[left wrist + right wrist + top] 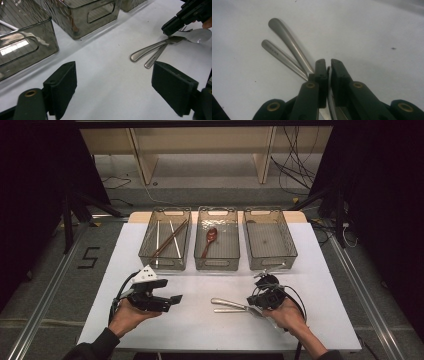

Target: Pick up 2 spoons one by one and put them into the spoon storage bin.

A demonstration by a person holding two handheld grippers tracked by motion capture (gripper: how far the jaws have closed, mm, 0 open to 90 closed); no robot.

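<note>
We are at the pick-up step of sorting cutlery: our right tongs [261, 301] are clenched on the metal spoon [197, 35] near its bowl, in the near right part of the white counter [210, 330], with the spoon's handle lying across a fork [156, 58] that touches it. Our left tongs [172, 299] hang released over the bare counter, holding nothing. Next, we judge, the spoon must be lifted free without dragging the fork along, then carried to the middle bin [217, 261], where a reddish spoon [210, 240] already lies; the left bin [165, 260] holds chopsticks [169, 240]. The right bin [270, 255] looks empty. Around us the room is dark, with cables on the floor and a wooden shelf [200, 150] behind.
</note>
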